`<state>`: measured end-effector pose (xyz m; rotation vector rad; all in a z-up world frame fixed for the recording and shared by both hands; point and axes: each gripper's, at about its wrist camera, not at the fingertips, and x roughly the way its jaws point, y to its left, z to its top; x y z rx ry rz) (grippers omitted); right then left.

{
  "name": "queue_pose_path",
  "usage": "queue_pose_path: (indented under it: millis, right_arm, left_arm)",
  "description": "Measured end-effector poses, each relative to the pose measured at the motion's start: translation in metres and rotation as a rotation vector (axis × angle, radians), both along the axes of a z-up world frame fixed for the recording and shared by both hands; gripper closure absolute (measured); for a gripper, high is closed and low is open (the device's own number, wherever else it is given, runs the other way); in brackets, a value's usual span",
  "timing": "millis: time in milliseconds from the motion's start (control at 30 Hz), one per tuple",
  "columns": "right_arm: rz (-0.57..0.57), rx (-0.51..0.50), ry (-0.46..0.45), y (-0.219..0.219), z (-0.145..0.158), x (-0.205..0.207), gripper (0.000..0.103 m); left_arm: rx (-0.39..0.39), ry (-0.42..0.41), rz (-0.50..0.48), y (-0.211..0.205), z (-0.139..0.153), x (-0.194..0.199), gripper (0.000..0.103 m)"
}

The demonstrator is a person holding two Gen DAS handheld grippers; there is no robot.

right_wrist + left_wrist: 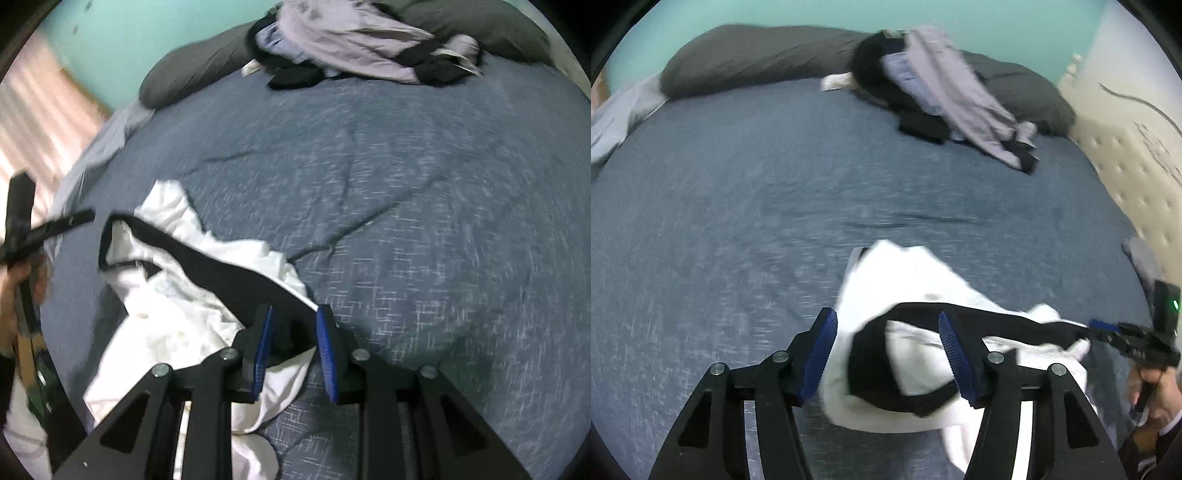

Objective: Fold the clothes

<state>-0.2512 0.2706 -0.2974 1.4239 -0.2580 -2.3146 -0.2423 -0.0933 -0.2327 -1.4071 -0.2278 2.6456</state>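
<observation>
White cloth with a black band makes up the one garment (916,291) being handled; it lies crumpled on the near part of the blue-grey bed (738,206), partly lifted at one end. Two grippers are in view. In the left wrist view the left gripper (888,354) hovers over the garment with its two blue pads spread wide, the black band (979,314) passing between them and behind the right-hand pad without either pad pressing on it. From there the band runs off to the right, stretched, to the right gripper (1102,328), which pinches its end; a hand (1152,384) grips that tool's handle. In the right wrist view the right gripper (293,347) has its two blue pads standing a little apart with dark fabric of the garment (177,306) bunched between them, so it is clamped on the cloth. The left gripper (55,225) shows at the left edge there, blurred, just beside the band's far loop and apart from it. At the head of the bed lie two dark grey pillows (750,55), and on the right-hand one sits one heap of clothes (942,92), lilac, pale blue and black pieces mixed together, too tangled to count. One cream tufted headboard (1126,166) edges the bed's right side, against a turquoise wall (997,18)
</observation>
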Motion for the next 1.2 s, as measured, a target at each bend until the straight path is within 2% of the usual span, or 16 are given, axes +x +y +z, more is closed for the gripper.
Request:
queue_pose_path:
  millis: [133, 167, 300, 433, 567, 667, 833, 900, 1133, 1200]
  right_arm:
    - [-0.134, -0.074, -0.024, 0.016, -0.004, 0.008, 0.078]
    - [-0.162, -0.107, -0.031, 0.019, -0.006, 0.011, 0.074]
    - [-0.249, -0.176, -0.066, 0.028, -0.013, 0.017, 0.068]
    - [-0.281, -0.269, -0.105, 0.035, -0.024, 0.020, 0.067]
    - [-0.276, -0.343, -0.095, 0.039, -0.029, 0.025, 0.067]
    - [-0.279, -0.370, -0.085, 0.043, -0.031, 0.029, 0.067]
    - [-0.293, -0.432, -0.102, 0.049, -0.039, 0.034, 0.067]
    - [-0.289, -0.446, -0.100, 0.048, -0.041, 0.035, 0.069]
    - [-0.272, -0.497, -0.081, 0.042, -0.041, 0.037, 0.090]
    - [-0.269, -0.505, -0.076, 0.041, -0.040, 0.038, 0.093]
  left_arm:
    - [-0.002, -0.008, -0.117, 0.048, -0.005, -0.005, 0.041]
    - [-0.011, -0.011, -0.140, 0.060, -0.009, -0.007, 0.041]
    - [-0.014, -0.045, -0.224, 0.103, -0.025, -0.022, 0.041]
    - [-0.028, -0.077, -0.312, 0.142, -0.042, -0.034, 0.041]
    - [-0.065, -0.097, -0.386, 0.169, -0.056, -0.040, 0.041]
    - [-0.090, -0.113, -0.404, 0.176, -0.064, -0.045, 0.041]
    - [-0.082, -0.118, -0.443, 0.179, -0.064, -0.041, 0.041]
    - [-0.089, -0.117, -0.469, 0.180, -0.062, -0.037, 0.041]
    - [-0.113, -0.136, -0.499, 0.178, -0.067, -0.033, 0.042]
    - [-0.119, -0.141, -0.499, 0.177, -0.069, -0.034, 0.046]
